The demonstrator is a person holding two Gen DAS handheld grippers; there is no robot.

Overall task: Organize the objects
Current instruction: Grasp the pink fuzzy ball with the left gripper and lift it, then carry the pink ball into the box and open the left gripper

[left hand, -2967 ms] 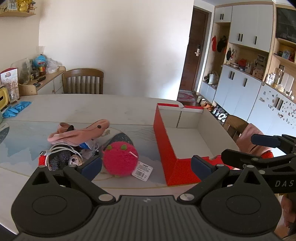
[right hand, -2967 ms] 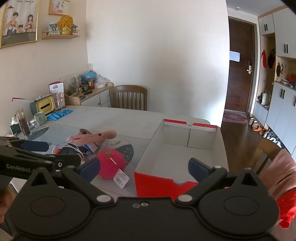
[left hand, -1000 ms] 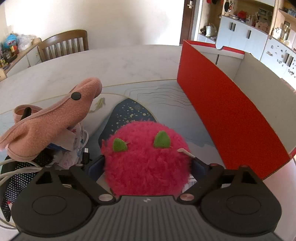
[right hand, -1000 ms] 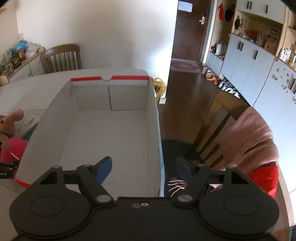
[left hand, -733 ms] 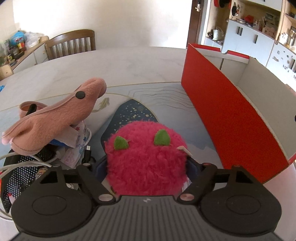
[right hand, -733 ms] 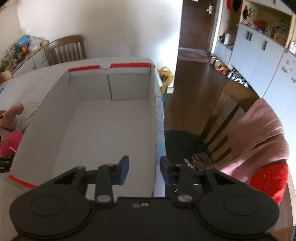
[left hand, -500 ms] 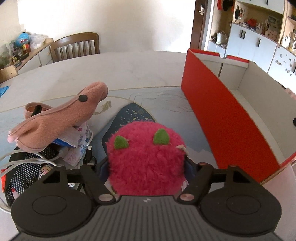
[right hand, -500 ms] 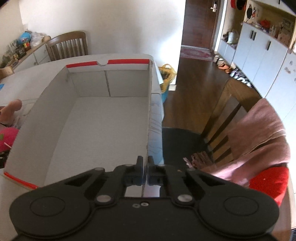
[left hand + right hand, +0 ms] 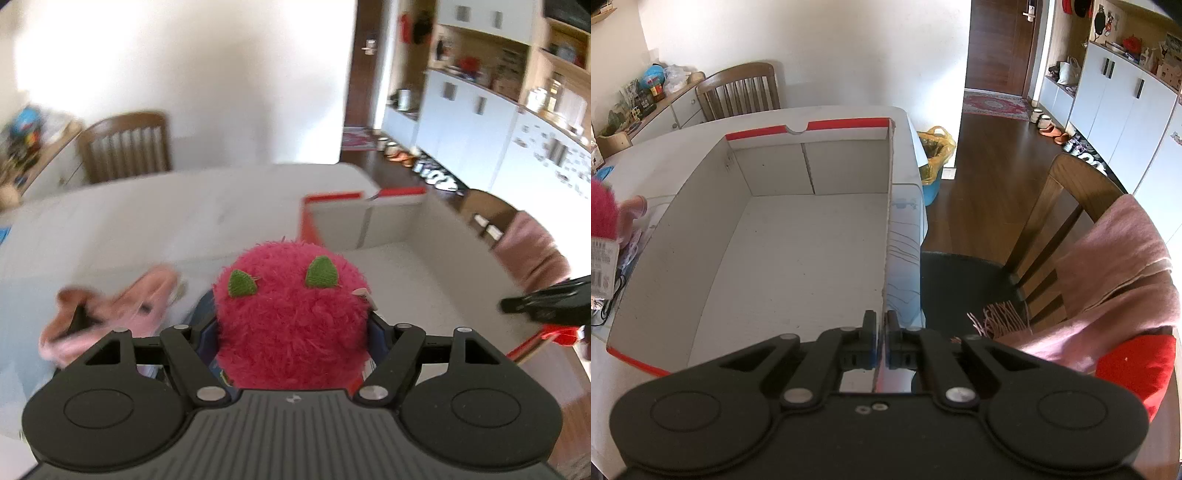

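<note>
Left tool [image 9: 291, 328] grips pink plush [image 9: 291, 314]; right tool [image 9: 881, 332] pinches box wall [image 9: 888, 229].

White walls [image 9: 849, 44] — dark wood floor [image 9: 990, 147]

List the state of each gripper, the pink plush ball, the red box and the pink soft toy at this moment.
Left gripper: shut on the pink plush ball, lifted off the table.
Pink plush ball: held between the fingers, tag hanging.
Right gripper: shut on the box's right wall.
Red box: open top, nothing inside, standing on the table.
Pink soft toy: lying on the table, blurred.
</note>
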